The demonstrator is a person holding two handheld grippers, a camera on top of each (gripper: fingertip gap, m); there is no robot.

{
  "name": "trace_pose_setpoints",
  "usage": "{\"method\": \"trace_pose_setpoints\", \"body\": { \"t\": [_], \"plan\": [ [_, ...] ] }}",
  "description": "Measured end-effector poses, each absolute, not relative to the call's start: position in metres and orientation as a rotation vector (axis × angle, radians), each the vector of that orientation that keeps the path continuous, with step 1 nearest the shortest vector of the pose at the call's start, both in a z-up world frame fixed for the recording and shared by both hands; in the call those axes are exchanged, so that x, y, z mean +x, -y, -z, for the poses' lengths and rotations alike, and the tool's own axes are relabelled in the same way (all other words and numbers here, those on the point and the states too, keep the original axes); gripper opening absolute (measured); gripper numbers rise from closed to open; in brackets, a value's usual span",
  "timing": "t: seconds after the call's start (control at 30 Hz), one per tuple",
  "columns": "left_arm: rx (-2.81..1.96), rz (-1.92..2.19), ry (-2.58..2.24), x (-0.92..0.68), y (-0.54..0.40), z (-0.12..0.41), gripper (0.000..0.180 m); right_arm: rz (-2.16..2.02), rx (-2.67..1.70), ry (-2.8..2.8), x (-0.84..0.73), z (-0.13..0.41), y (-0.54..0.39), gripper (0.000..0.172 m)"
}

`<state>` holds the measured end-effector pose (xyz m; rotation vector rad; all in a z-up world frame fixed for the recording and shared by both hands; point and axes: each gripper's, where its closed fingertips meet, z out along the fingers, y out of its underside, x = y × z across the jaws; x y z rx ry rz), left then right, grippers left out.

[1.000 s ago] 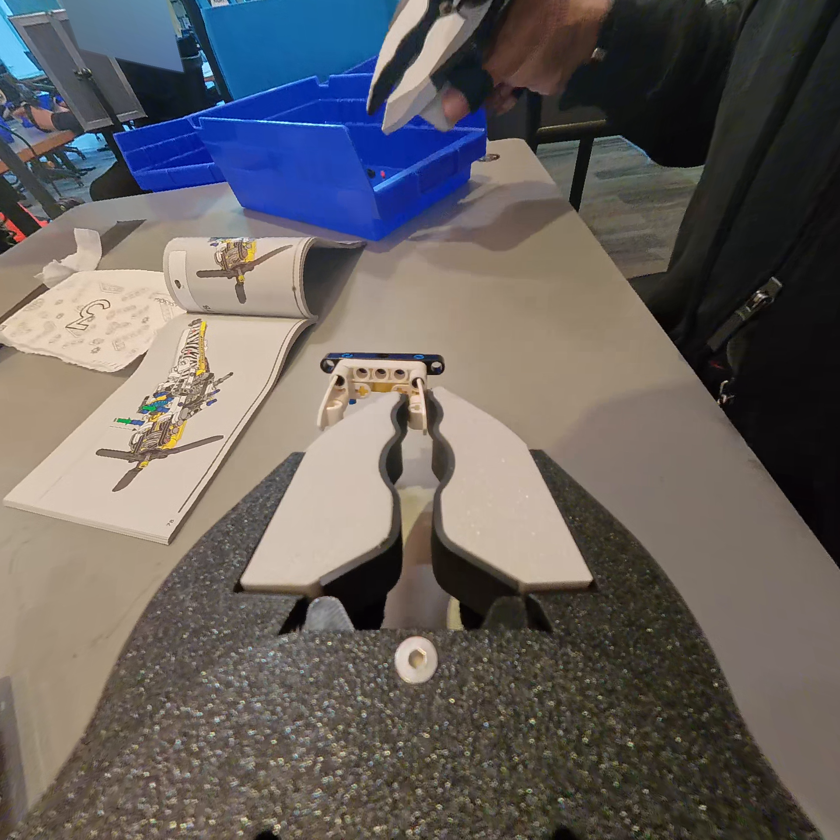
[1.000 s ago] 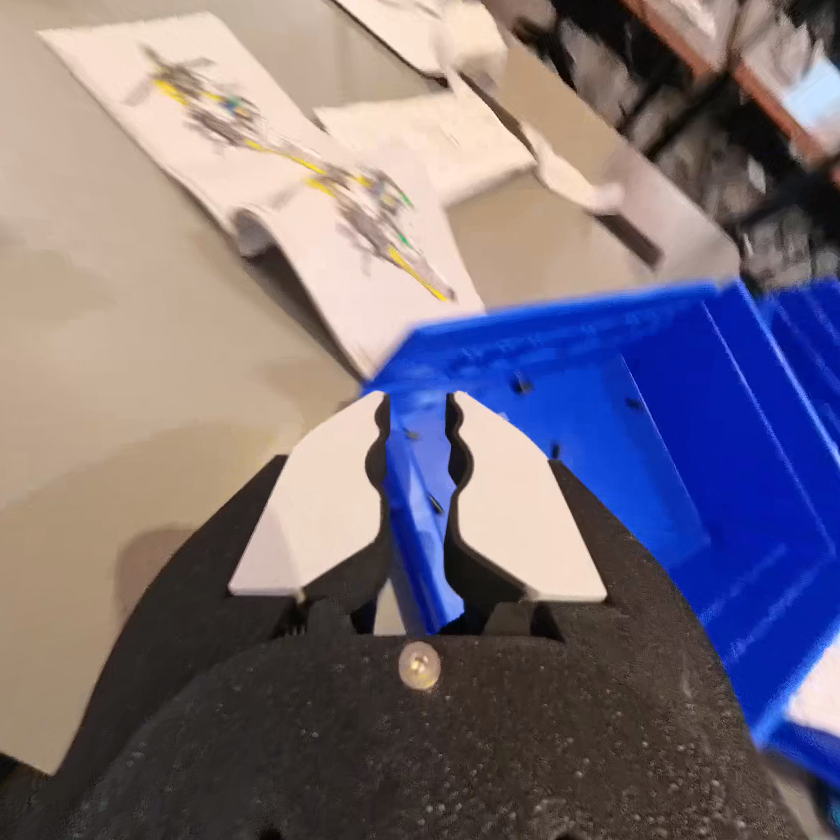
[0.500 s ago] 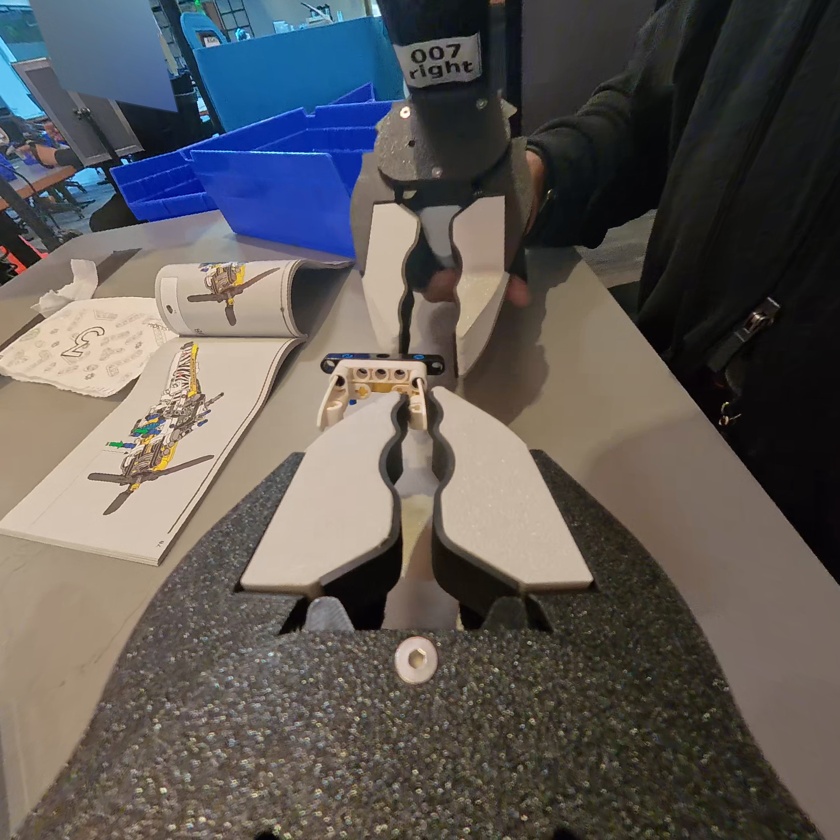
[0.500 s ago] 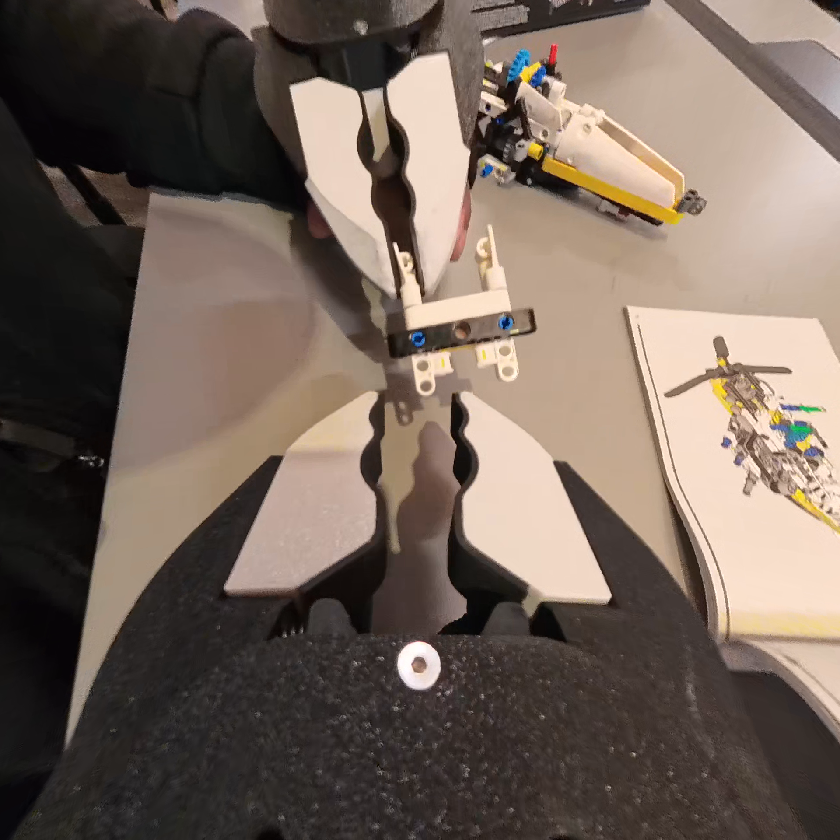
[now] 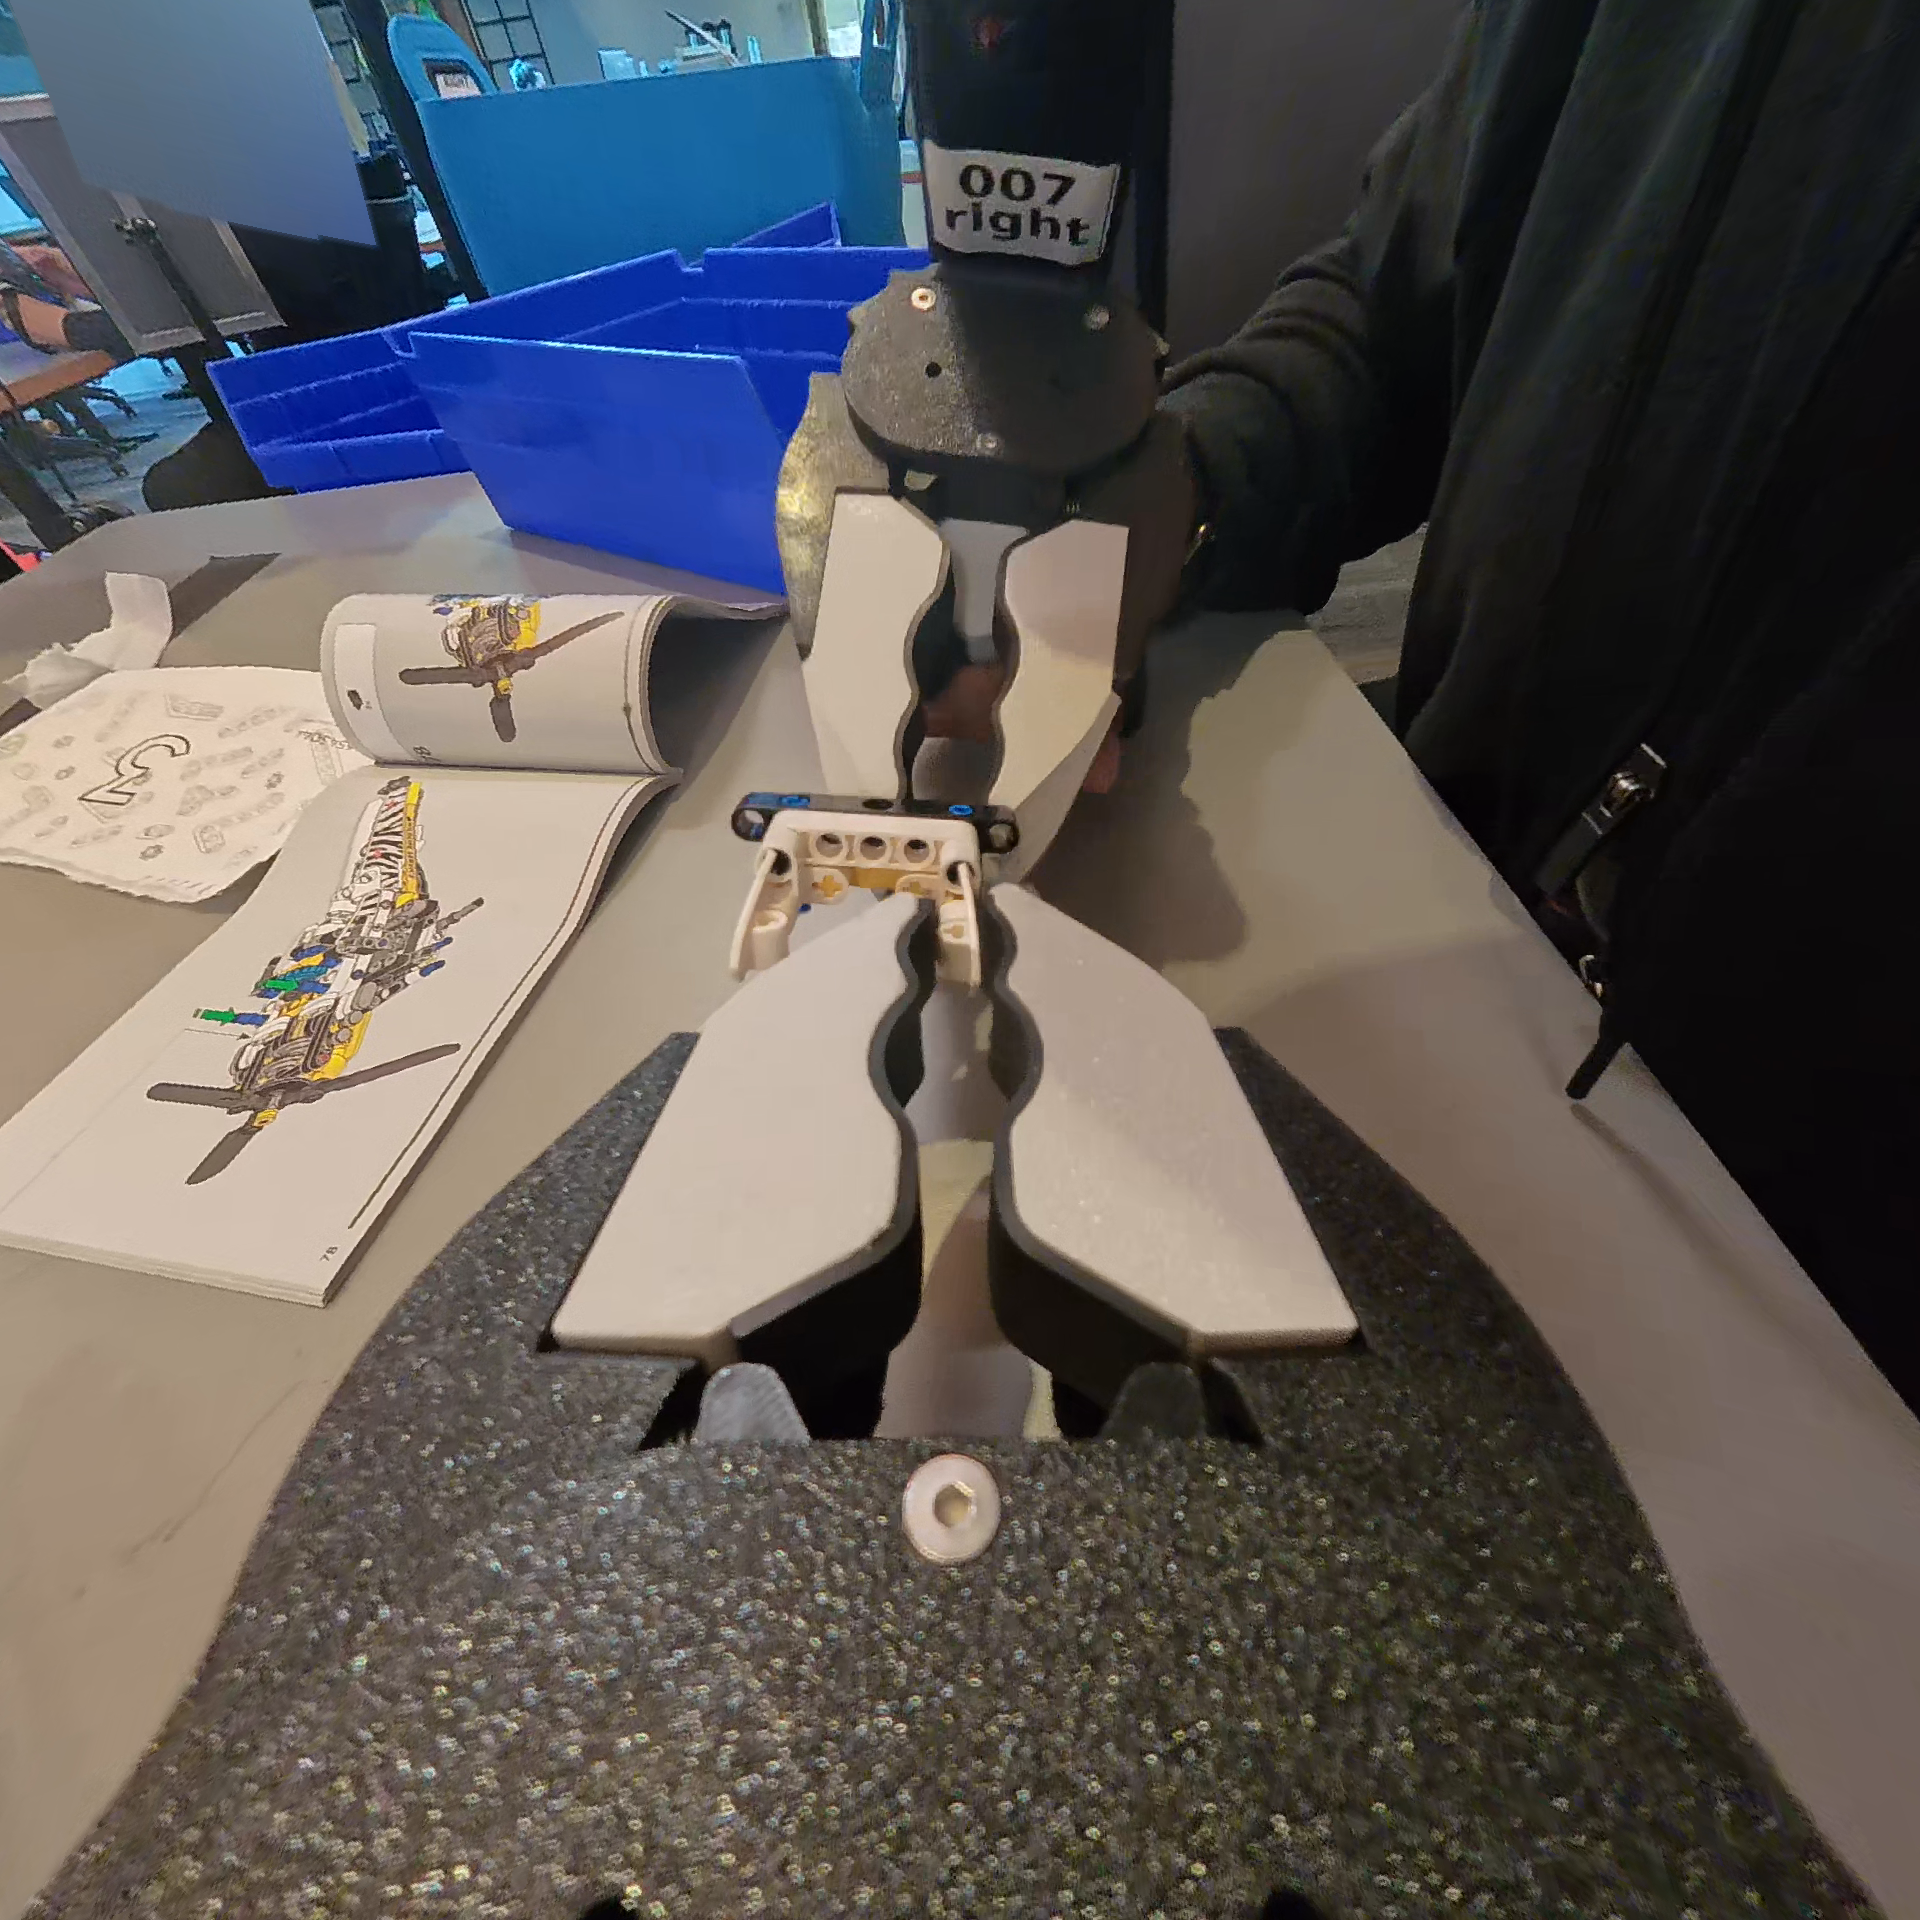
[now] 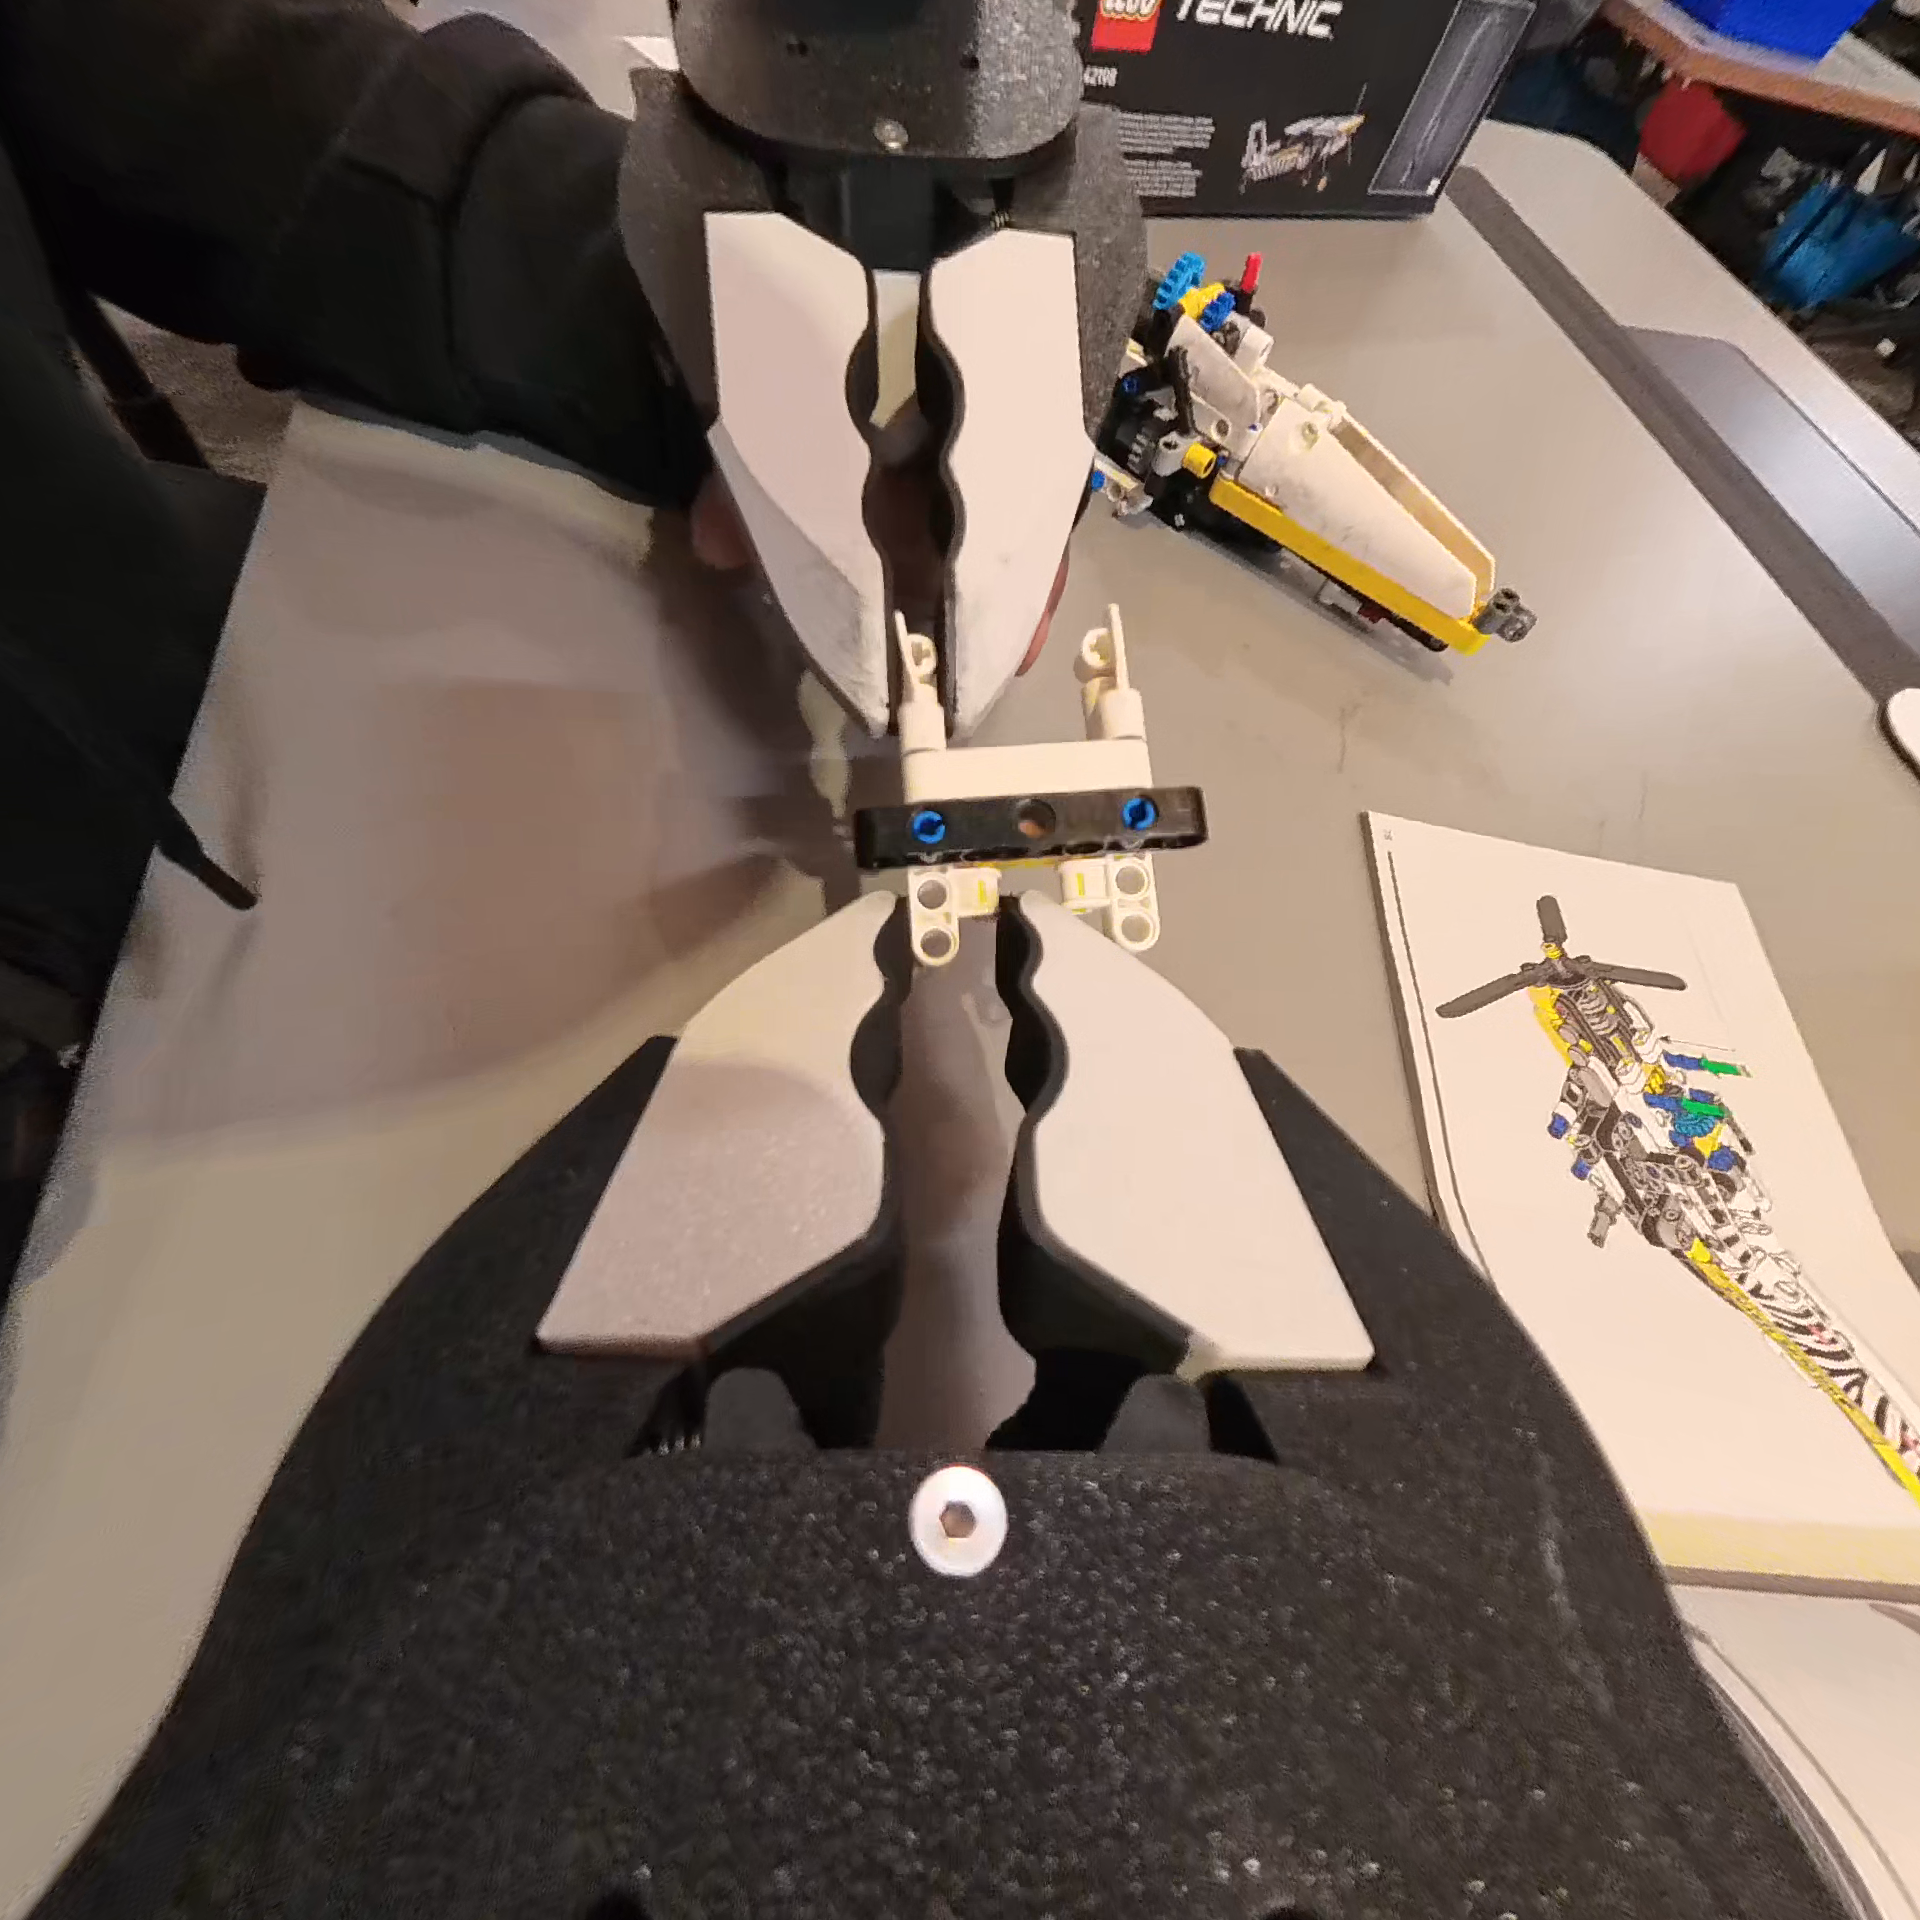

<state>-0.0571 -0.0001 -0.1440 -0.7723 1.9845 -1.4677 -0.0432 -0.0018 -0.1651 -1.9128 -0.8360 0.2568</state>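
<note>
I am clenching my left gripper (image 5: 951,914) on one white leg (image 5: 958,933) of a small white-and-black brick assembly (image 5: 873,847), its jaws pinching that leg from both sides and holding the piece just above the counter (image 5: 1299,935). My right gripper (image 6: 951,914) is facing it from the far side. Its jaws are straddling a white holed lug (image 6: 933,920) under the black beam (image 6: 1029,826), with a sliver of gap showing, so not gripping as far as I can see. Left of my left jaws an open instruction booklet (image 5: 312,987) is lying flat. Beyond are blue bins (image 5: 603,416). Past my right jaws a part-built white-and-yellow model (image 6: 1309,488) is resting before a dark box (image 6: 1278,104).
</note>
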Motion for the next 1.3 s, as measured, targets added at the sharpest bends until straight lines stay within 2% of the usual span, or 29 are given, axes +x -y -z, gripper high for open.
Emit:
{"method": "trace_pose_setpoints", "body": {
  "t": [0.4,0.5,0.6,0.83,1.1,1.3],
  "plan": [
    [-0.767,1.378,-2.078,-0.058,0.005,0.157,0.009,-0.330,-1.902,0.879,-0.040,0.169,0.013,0.015],
    [-0.792,1.397,-2.059,-0.064,-0.008,0.154,0.009,-0.231,-1.923,0.836,-0.015,0.171,0.011,0.015],
    [-0.861,1.499,-1.930,-0.064,-0.026,0.139,0.009,-0.255,-1.969,0.777,0.009,0.174,0.014,0.015],
    [-0.860,1.422,-1.990,-0.058,-0.020,0.149,0.009,-0.372,-2.043,0.828,-0.009,0.185,0.020,0.015],
    [-0.809,1.522,-1.866,-0.018,0.004,0.109,0.009,-0.358,-2.050,0.674,0.008,0.174,0.044,0.015],
    [-0.632,1.581,-1.937,0.071,0.074,0.056,0.009,-0.210,-2.062,0.489,0.036,0.161,0.105,0.015]
  ]
}}
